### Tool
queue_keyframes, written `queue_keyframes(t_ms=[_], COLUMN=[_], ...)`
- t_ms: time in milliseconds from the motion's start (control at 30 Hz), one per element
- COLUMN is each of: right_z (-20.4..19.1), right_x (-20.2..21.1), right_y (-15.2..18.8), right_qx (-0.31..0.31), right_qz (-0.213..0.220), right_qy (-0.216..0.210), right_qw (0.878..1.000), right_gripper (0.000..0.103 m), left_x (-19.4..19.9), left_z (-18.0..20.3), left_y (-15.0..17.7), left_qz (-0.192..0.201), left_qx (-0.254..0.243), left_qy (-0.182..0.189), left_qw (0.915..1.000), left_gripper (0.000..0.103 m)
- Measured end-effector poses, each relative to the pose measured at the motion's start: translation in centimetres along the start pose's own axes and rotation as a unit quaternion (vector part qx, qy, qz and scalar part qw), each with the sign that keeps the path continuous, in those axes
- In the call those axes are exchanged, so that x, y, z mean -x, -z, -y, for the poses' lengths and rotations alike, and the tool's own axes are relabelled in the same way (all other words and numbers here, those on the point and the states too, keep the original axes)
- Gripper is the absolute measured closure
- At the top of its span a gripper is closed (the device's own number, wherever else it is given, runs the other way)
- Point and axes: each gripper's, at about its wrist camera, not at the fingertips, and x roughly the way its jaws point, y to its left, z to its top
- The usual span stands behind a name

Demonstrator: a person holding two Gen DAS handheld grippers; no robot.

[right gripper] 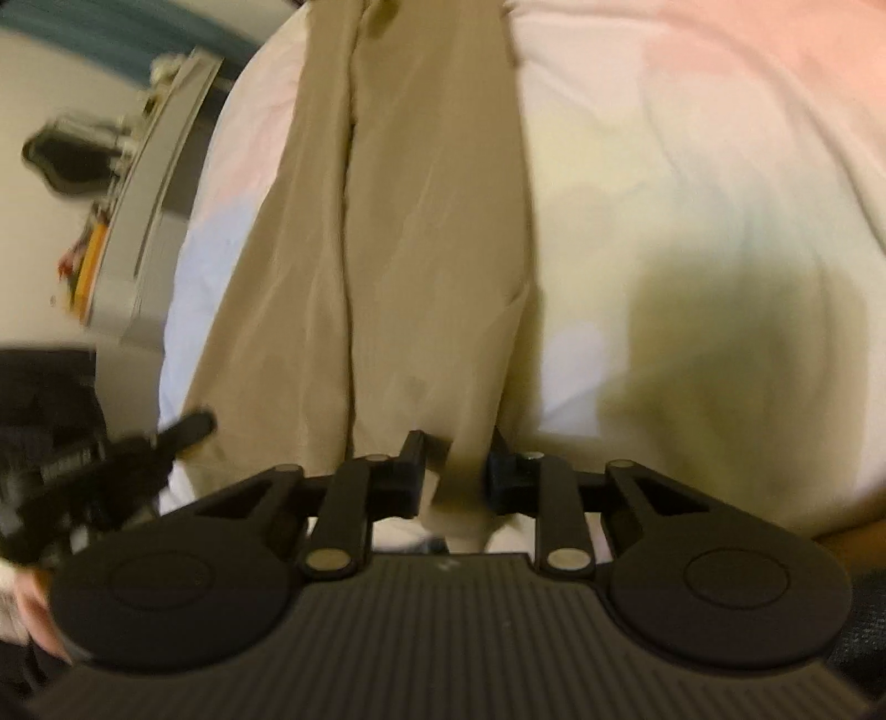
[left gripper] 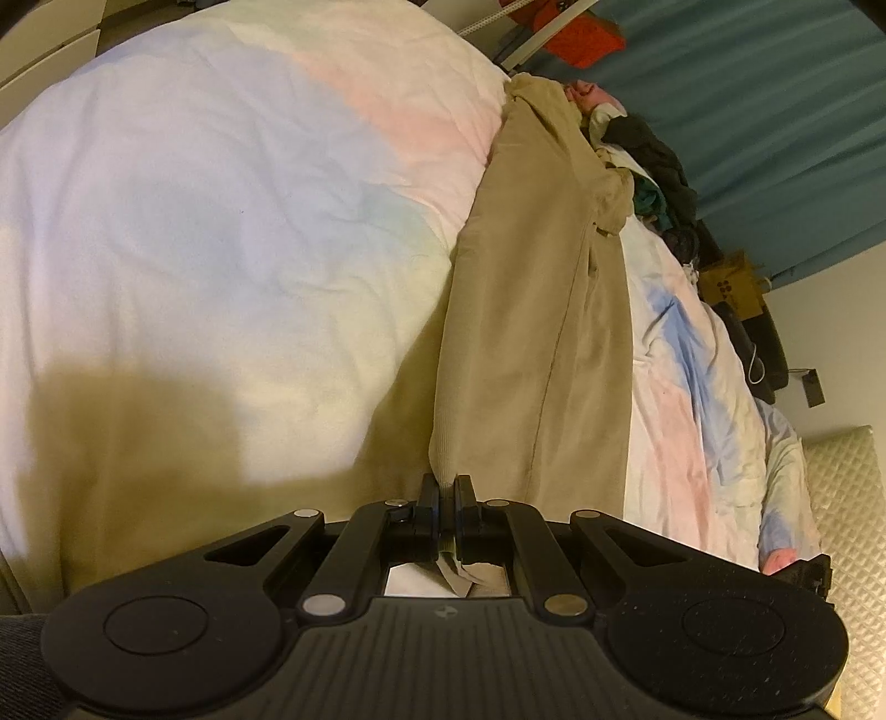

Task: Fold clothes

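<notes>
khaki trousers (left gripper: 531,332) lie lengthwise on a pastel tie-dye duvet (left gripper: 221,221), running from 6 o'clock toward 12 o'clock in both wrist views. left gripper (left gripper: 446,490): jaws pressed nearly together, pinching the near edge of the trousers. right gripper (right gripper: 455,462): jaws parted by a moderate gap, a fold of the fabric standing between them; whether the pads touch it cannot be told.

surroundings, left wrist view: a heap of mixed clothes (left gripper: 653,166) at 1 o'clock, touching the far end of the trousers; a teal curtain (left gripper: 775,111) behind it; orange items (left gripper: 581,33) at 12 o'clock, kind unclear; a cardboard box (left gripper: 731,282) at 3 o'clock; a quilted surface (left gripper: 847,498) at 4 o'clock.

right wrist view: a grey shelf unit (right gripper: 144,221) at 9 o'clock, contents smeared by blur. a dark object at 8 o'clock is probably the other gripper, too blurred to confirm. gripper shadows darken the duvet near both tools. the far end of the trousers is cut off at the top edge of this view.
</notes>
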Motion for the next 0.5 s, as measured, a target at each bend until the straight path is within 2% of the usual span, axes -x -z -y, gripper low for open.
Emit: queue_keyframes(t_ms=[33, 67, 133, 200, 333, 433, 500], right_z=[-0.3, -0.6, -1.2, -1.8, -3.0, -4.6, -5.3], right_x=[1.0, 2.0, 3.9, 5.9, 9.9, 15.1, 17.4], right_y=[-0.2, -0.4, -0.8, -1.2, -1.9, -3.0, -3.0], right_qx=[0.005, 0.009, 0.018, 0.027, 0.045, 0.053, 0.062], right_qz=[0.011, 0.023, 0.045, 0.068, 0.113, 0.172, 0.195], right_qy=[-0.007, -0.014, -0.028, -0.041, -0.069, -0.1, -0.114], right_qw=[1.0, 1.0, 0.998, 0.996, 0.99, 0.979, 0.972], right_gripper=[0.081, 0.092, 0.095, 0.095, 0.096, 0.096, 0.096], left_x=[0.1, 0.3, 0.8, 1.4, 4.7, 7.5, 9.3], left_z=[-0.1, -0.1, -0.2, -0.1, 1.9, 4.1, 5.4], left_y=[0.0, -0.1, -0.1, -0.3, -1.1, -1.5, -1.5], left_qz=[0.001, 0.002, 0.005, 0.009, 0.039, 0.071, 0.09], left_qx=[0.0, 0.002, 0.009, 0.019, 0.036, 0.029, 0.02], left_qy=[0.001, 0.004, 0.014, 0.029, 0.099, 0.142, 0.166], left_qw=[1.0, 1.0, 0.9999, 0.9993, 0.9937, 0.9869, 0.9818], left_gripper=[0.098, 0.098, 0.098, 0.098, 0.098, 0.098, 0.098])
